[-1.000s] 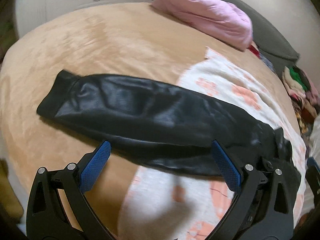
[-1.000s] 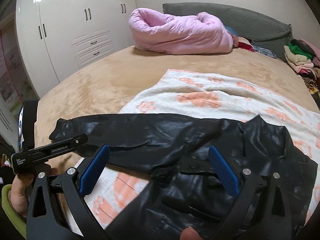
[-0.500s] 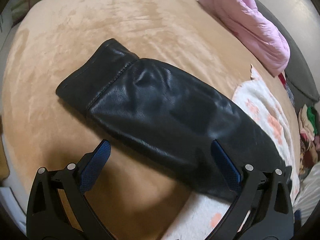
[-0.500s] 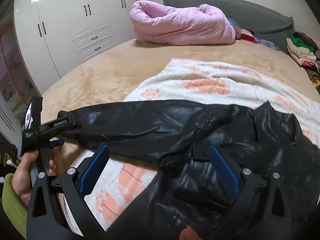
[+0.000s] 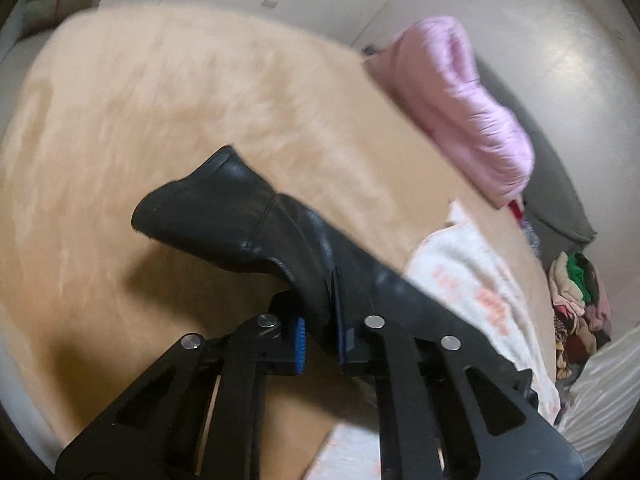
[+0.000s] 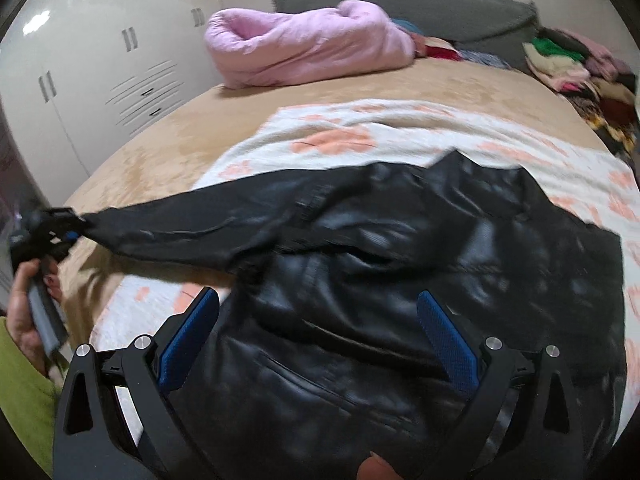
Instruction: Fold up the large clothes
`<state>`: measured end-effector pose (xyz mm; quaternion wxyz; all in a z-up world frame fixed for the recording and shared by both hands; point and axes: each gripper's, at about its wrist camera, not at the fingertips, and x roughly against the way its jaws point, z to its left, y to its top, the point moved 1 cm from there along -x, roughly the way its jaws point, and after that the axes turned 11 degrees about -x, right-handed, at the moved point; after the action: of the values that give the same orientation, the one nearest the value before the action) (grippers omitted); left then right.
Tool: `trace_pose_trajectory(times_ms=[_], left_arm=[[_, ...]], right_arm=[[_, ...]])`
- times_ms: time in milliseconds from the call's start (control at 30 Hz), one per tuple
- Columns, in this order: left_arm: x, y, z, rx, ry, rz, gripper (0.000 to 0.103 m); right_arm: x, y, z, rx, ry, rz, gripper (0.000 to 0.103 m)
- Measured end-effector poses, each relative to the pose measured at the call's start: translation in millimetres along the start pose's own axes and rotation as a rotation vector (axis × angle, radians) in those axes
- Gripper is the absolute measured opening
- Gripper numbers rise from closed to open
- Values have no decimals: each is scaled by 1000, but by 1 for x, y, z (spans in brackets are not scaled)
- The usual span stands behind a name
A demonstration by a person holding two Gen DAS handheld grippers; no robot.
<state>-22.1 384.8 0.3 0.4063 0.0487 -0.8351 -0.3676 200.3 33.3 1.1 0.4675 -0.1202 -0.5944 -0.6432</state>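
A black leather jacket (image 6: 400,260) lies spread on a white blanket with orange prints (image 6: 360,128). Its left sleeve (image 5: 208,208) stretches out over the tan bed cover (image 5: 160,100). My left gripper (image 5: 320,308) is closing its jaws on that sleeve just behind the cuff, and the blue pads pinch the leather. In the right wrist view the left gripper (image 6: 60,224) holds the sleeve end at the far left, in a person's hand (image 6: 24,304). My right gripper (image 6: 318,308) hovers open over the jacket's body, with nothing gripped.
A rolled pink duvet (image 6: 304,48) lies at the head of the bed by a grey headboard (image 6: 440,4). A pile of mixed clothes (image 6: 580,64) sits at the far right corner. White wardrobes (image 6: 100,72) stand beyond the bed's left side.
My left gripper went from wide open to clamped on the sleeve near the cuff and lifted it. The right gripper moved forward and lower over the jacket's body.
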Motion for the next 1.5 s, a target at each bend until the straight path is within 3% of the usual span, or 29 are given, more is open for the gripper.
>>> trace_pose_trajectory(times_ms=[367, 767, 1133, 1500], left_arm=[[75, 18, -91, -195, -128, -162, 1], [119, -6, -202, -388, -253, -209, 0], [143, -51, -306, -598, -430, -200, 0], [121, -121, -377, -775, -530, -85, 0]], right_arm=[[32, -7, -69, -156, -37, -50, 99], [72, -6, -113, -265, -6, -128, 99], [111, -15, -173, -401, -11, -211, 99], [154, -28, -236, -538, -66, -301, 99]])
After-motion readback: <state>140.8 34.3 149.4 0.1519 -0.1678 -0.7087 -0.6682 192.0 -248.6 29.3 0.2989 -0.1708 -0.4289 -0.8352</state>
